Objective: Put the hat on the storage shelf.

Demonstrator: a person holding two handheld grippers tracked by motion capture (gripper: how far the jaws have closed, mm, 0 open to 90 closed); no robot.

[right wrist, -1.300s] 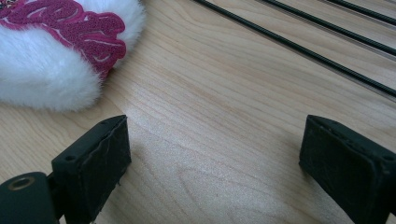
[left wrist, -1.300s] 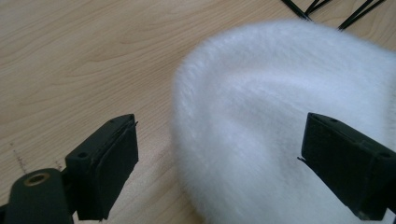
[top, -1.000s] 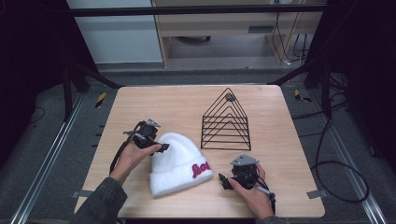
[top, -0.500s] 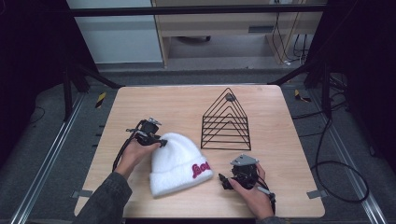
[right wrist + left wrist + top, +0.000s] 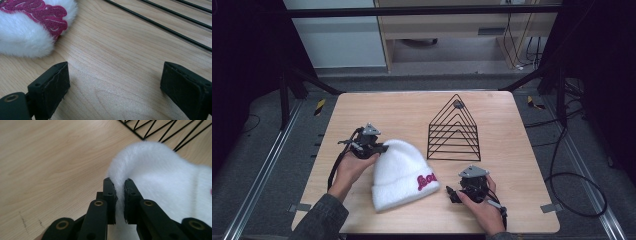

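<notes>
On a pale wooden table (image 5: 522, 130), a fluffy white knit hat with red lettering (image 5: 401, 172) lay near a black wire triangular rack (image 5: 454, 131). The left gripper (image 5: 119, 188) pinched its crown; the right gripper (image 5: 113, 85) rested with jaws wide apart; the hat looked not yet lifted

Your high view is evenly lit on the counter (image 5: 512, 130) from above, while the floor and the frame around it fall into deep dark at left and right; the picture is soft and a little grainy. The wire rack (image 5: 454, 131) casts hardly any shadow. In your left gripper view the white hat (image 5: 160, 177) is bright, nearly washed out, and its far edge is blurred. In your right gripper view the near pads of the right hand-held gripper (image 5: 115, 92) are soft, the wood grain is sharp, and a pale sheen lies across the counter.
</notes>
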